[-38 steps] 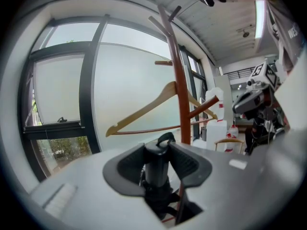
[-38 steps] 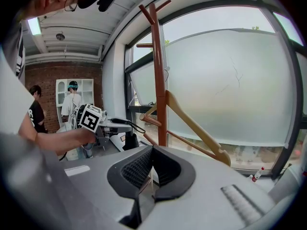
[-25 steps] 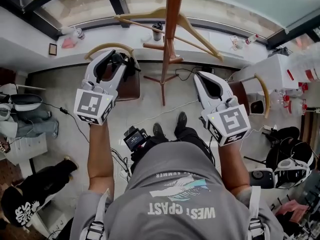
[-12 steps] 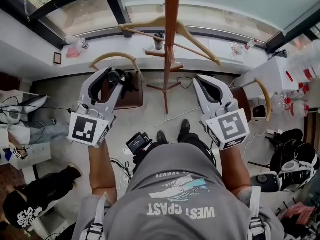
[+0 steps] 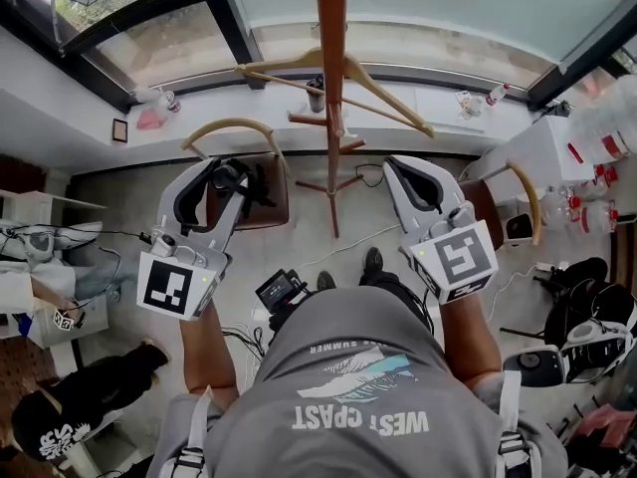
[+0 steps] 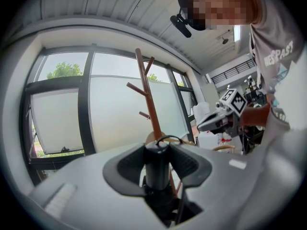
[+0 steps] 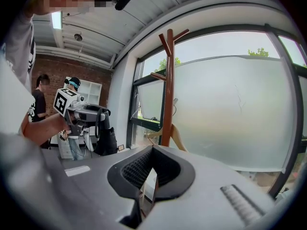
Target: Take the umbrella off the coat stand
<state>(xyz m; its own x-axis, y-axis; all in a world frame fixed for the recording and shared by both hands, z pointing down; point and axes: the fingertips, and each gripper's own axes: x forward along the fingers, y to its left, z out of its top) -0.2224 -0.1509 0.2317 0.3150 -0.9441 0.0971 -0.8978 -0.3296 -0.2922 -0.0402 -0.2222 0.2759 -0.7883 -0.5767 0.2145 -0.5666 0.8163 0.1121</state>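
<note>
A black folded umbrella (image 5: 242, 179) is clamped in my left gripper (image 5: 223, 167), left of the brown wooden coat stand (image 5: 331, 88) and off its pegs. In the left gripper view the umbrella's black handle (image 6: 157, 164) stands upright between the pads, a strap loop on top, with the coat stand (image 6: 146, 90) behind it. The right gripper view shows the umbrella (image 7: 104, 138) hanging from the left gripper at the far left. My right gripper (image 5: 403, 162) is to the right of the stand, shut and empty; its tips (image 7: 152, 150) meet.
A wooden hanger (image 5: 343, 68) hangs on the stand. Chairs with curved wooden backs stand left (image 5: 234, 127) and right (image 5: 525, 192) of it. Bottles sit on the window sill (image 5: 478, 93). A person in black (image 5: 60, 406) is at lower left. Cables lie on the floor.
My left gripper has pulled back from the coat stand towards me, rising, with the umbrella still in it. The right gripper has risen a little.
</note>
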